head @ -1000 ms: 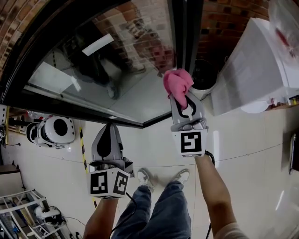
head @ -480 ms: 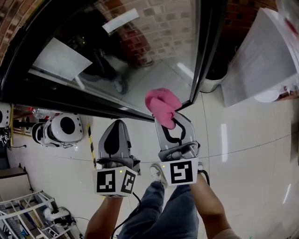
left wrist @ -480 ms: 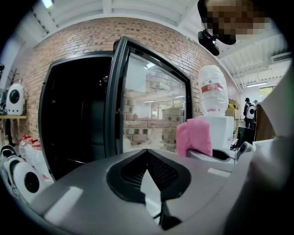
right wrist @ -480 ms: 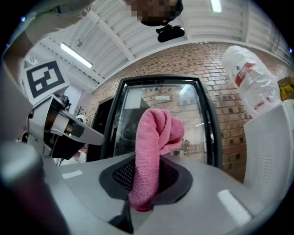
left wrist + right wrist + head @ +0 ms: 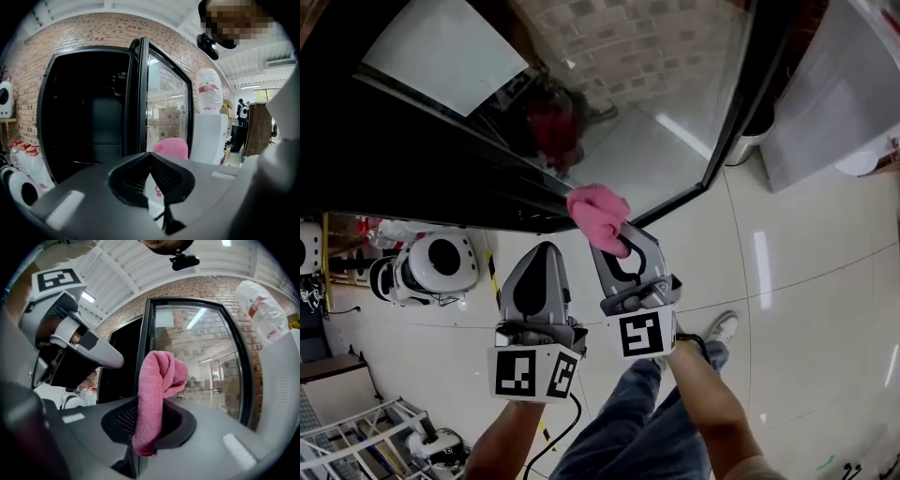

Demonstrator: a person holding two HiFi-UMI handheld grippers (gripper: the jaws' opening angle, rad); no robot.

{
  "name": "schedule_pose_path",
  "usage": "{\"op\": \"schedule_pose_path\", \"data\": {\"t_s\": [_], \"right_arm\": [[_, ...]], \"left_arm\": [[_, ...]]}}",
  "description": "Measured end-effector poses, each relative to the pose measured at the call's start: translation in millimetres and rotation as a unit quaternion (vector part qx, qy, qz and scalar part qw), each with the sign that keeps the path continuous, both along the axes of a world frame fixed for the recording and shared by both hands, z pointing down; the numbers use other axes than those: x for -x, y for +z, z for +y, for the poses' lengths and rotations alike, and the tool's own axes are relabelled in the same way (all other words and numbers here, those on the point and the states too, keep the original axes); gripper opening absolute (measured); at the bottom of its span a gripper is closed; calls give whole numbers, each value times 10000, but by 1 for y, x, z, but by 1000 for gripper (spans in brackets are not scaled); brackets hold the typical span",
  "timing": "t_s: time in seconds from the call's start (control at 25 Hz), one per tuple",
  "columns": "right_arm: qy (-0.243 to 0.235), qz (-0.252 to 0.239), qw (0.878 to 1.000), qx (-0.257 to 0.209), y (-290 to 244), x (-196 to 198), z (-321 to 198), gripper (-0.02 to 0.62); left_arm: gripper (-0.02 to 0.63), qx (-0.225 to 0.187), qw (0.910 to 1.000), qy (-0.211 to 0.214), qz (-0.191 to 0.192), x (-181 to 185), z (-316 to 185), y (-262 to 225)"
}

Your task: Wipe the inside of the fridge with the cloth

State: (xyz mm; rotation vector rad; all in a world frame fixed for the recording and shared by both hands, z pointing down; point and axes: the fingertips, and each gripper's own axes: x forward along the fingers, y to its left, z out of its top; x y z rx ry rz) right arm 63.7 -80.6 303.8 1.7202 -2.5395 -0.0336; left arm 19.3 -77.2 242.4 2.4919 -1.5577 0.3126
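Cloth [image 5: 598, 216], pink and bunched, is clamped between the jaws of the right tongs [image 5: 616, 242], with its loose end standing up beyond their tips. Left tongs [image 5: 542, 255] sit just beside the right pair, on their left. Their jaws are pressed together with nothing between them.

Change noted: over the last second the right tongs have swung leftward, from well apart from the left pair to close alongside it. The cloth has left the far corner of the glass door [image 5: 675, 131] and now shows against the door's lower frame. The dark opening of the fridge [image 5: 422, 178] lies ahead and to the left of both tongs.

Assessment: the cloth appears to be lining up with the opening. It touches no inner surface, so wiping has not begun. The next move, in my judgement, must carry the cloth forward and left, past the door frame and into the cabinet.
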Motion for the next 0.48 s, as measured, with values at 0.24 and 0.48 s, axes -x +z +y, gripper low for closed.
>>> {"op": "schedule_pose_path", "data": {"t_s": [0.24, 0.48], "right_arm": [[70, 176, 9998, 46, 28, 6, -7, 61], [282, 259, 9991, 172, 47, -30, -8, 61]], "left_arm": [[15, 88, 9999, 146, 10, -2, 1, 20], [14, 115, 9996, 258, 14, -20, 2, 26]]}}
